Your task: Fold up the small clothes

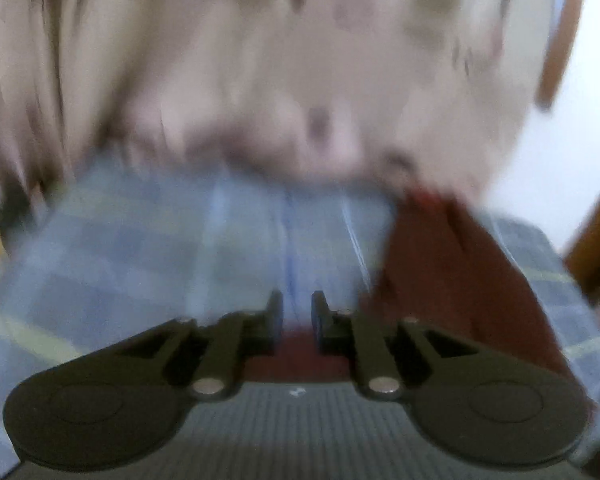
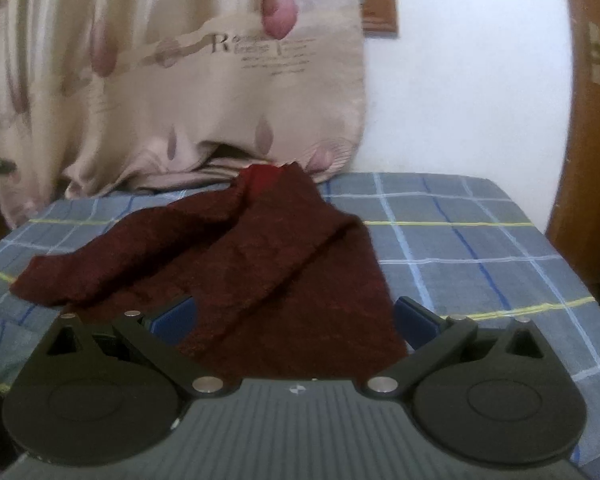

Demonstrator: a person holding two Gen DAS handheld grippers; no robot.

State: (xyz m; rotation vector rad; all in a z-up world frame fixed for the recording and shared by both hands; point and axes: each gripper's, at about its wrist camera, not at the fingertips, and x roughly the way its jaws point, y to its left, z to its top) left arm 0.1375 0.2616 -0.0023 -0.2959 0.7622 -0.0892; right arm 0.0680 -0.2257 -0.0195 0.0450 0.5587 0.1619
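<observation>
A dark red knitted garment (image 2: 260, 272) lies crumpled on the blue checked bed sheet (image 2: 460, 240), one narrow part stretched out to the left. My right gripper (image 2: 296, 316) stands wide open over its near hem, and the cloth lies between the blue pads (image 2: 176, 316) without being pressed. The left wrist view is badly blurred. In it my left gripper (image 1: 296, 320) has its fingers almost together with only a narrow slit between them and nothing seen pinched. The red garment (image 1: 440, 272) lies to its right and runs under the gripper's body.
A beige printed curtain (image 2: 180, 80) hangs down onto the far edge of the bed. To its right are a white wall (image 2: 460, 80) and a wooden door frame (image 2: 588, 160). The bed's right edge drops off near that frame.
</observation>
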